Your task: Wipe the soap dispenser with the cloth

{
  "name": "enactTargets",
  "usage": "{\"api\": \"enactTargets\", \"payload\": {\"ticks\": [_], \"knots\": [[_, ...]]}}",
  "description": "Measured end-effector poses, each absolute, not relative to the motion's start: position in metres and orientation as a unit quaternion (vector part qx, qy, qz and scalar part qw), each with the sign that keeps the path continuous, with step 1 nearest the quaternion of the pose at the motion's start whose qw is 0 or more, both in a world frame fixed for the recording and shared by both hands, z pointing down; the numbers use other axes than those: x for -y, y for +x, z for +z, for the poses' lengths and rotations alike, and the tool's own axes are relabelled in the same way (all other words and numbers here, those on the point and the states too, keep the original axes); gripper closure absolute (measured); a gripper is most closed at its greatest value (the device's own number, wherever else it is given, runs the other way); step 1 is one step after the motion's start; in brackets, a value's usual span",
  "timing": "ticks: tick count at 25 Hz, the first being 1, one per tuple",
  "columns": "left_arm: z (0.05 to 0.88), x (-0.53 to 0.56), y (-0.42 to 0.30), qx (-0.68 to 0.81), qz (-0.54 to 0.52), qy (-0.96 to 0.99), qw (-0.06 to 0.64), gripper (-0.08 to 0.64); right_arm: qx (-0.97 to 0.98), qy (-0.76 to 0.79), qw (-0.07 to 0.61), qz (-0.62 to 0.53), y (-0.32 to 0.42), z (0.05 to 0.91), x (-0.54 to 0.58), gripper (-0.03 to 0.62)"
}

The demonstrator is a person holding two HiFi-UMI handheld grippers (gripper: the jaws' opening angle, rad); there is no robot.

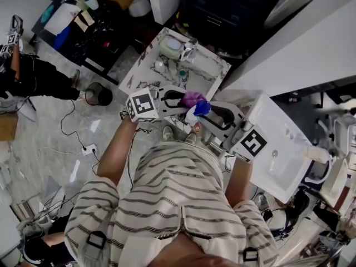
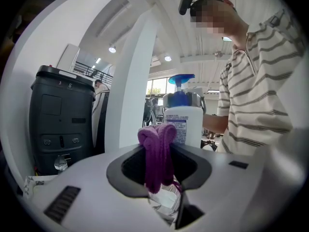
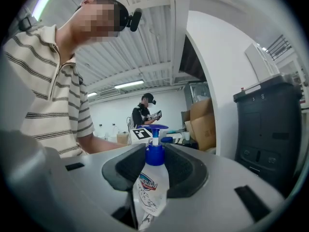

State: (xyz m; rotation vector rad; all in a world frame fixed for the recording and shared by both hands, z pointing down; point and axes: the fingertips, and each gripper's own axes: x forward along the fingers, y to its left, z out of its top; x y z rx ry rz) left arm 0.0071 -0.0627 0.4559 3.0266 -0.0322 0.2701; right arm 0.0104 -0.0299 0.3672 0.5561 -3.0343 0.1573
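Observation:
My left gripper (image 1: 186,100) is shut on a bunched purple cloth (image 1: 193,98), which hangs folded between its jaws in the left gripper view (image 2: 157,153). My right gripper (image 1: 207,115) is shut on the soap dispenser (image 3: 150,190), a clear bottle with a blue pump (image 3: 155,153). The two grippers face each other in front of my chest. Just beyond the cloth stands the dispenser (image 2: 183,122), its blue pump head (image 1: 202,108) right next to the cloth. I cannot tell whether cloth and bottle touch.
A marble-patterned counter (image 1: 146,65) with small items lies below and ahead. At the right is a white basin (image 1: 281,154), and on the floor at left a dark bin (image 1: 99,94). A black machine (image 2: 60,120) and a white pillar (image 2: 130,81) stand beyond. Another person (image 3: 144,111) stands far off.

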Motion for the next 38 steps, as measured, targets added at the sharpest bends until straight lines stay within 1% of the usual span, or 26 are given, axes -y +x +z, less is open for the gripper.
{"api": "enactTargets", "payload": {"ticks": [13, 21, 27, 32, 38], "knots": [[0.452, 0.067, -0.009, 0.046, 0.066, 0.995, 0.067, 0.44, 0.975, 0.209, 0.039, 0.061, 0.021, 0.377, 0.044, 0.457], [0.446, 0.072, -0.017, 0.081, 0.063, 0.993, 0.054, 0.44, 0.967, 0.243, 0.048, 0.062, 0.025, 0.381, 0.057, 0.457], [0.438, 0.081, -0.02, 0.12, 0.068, 0.99, 0.037, 0.44, 0.952, 0.291, 0.062, 0.068, 0.029, 0.388, 0.072, 0.457], [0.427, 0.093, -0.024, 0.171, 0.047, 0.983, 0.04, 0.44, 0.934, 0.343, 0.054, 0.081, 0.036, 0.392, 0.087, 0.457], [0.428, 0.108, -0.031, 0.242, 0.03, 0.969, 0.04, 0.44, 0.917, 0.384, 0.062, 0.09, 0.04, 0.402, 0.103, 0.457]]}}
